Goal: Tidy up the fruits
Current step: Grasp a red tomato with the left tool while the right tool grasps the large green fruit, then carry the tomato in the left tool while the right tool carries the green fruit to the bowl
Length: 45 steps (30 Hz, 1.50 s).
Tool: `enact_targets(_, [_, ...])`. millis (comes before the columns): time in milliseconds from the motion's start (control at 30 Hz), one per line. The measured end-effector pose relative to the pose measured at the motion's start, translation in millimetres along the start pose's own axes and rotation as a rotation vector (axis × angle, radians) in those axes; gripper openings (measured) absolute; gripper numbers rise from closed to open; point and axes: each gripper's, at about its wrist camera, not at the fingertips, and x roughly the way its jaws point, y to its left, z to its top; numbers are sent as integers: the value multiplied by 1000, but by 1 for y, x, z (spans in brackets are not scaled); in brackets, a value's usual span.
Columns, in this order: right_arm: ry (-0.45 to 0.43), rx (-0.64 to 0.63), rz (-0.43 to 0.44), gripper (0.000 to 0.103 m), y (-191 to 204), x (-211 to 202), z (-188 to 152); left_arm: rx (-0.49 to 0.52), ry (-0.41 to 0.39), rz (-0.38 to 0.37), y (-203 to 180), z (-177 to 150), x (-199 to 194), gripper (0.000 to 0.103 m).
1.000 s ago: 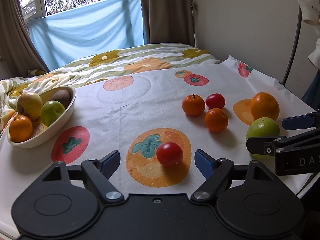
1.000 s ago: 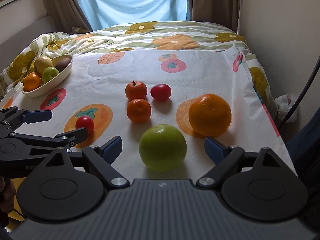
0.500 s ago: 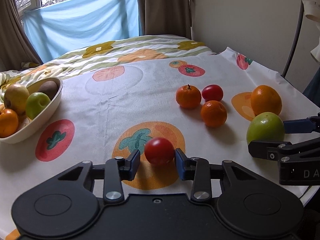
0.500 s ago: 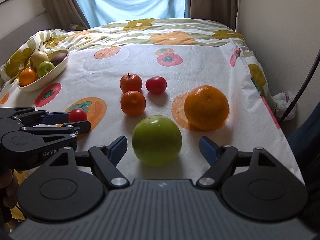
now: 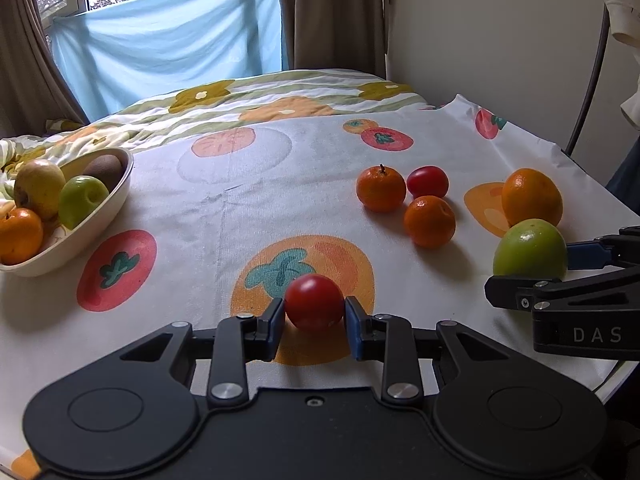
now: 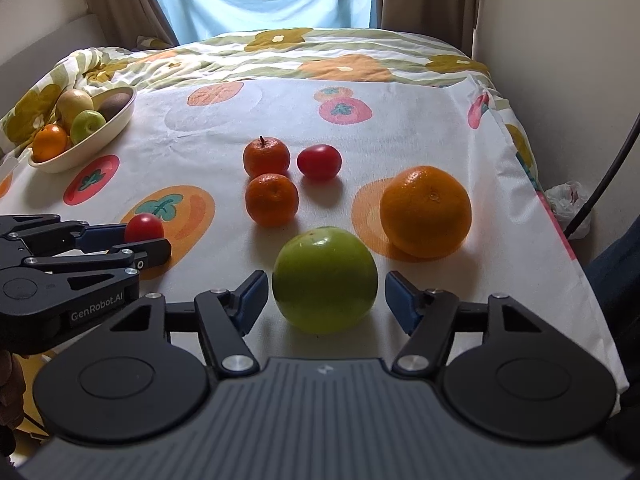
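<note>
While the left gripper (image 5: 314, 322) pinches a small red tomato (image 5: 314, 301) between its blue pads, the tomato sits on the printed tablecloth (image 5: 224, 208) over an orange fruit print. Right gripper (image 6: 325, 298): jaws closing around a green apple (image 6: 325, 279); a narrow gap shows on each side, pads not touching it. Apple rests on the cloth near the front edge. Just beyond it to the right lies a large orange (image 6: 426, 211). Farther back, two small mandarins (image 6: 272, 199) and a second red tomato (image 6: 319, 161) sit close together. White oval bowl (image 5: 108, 208) at far left of the cloth holds an orange, a green apple, a yellowish fruit and a brown kiwi.
</note>
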Motion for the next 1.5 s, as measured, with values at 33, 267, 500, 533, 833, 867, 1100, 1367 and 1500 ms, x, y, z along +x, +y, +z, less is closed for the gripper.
enact_targets(33, [1,1,-1,75,0,0,0,2,0,4,0,-1,-1,35])
enact_targets(267, [1,8,2,70,0,-1,2,-27,10,24,10,-5,-12,35])
enact_targets(500, [-14,-2,31,70,6,-10,10,-61,4,57,21,-5,-30,35])
enact_targets(533, [-17,-4,40,70,8,-13,13,-69,0,62,22,-4,-33,35])
enact_targets(833, [-62,-46,130,70,25,-35,45,-154,-37,138,40,15,-79,35])
enact_targets(867, [-70,-54,142,70,28,-38,51,-174,-41,143,43,17,-84,35])
enact_targets(1100, [-91,-119,246,70,54,-50,91,-220,-84,209,68,38,-109,35])
enact_targets(1367, [-116,-177,324,70,99,-38,136,-257,-105,260,116,60,-110,35])
enact_targets(1500, [-117,-197,342,70,125,-22,156,-276,-97,279,143,69,-100,35])
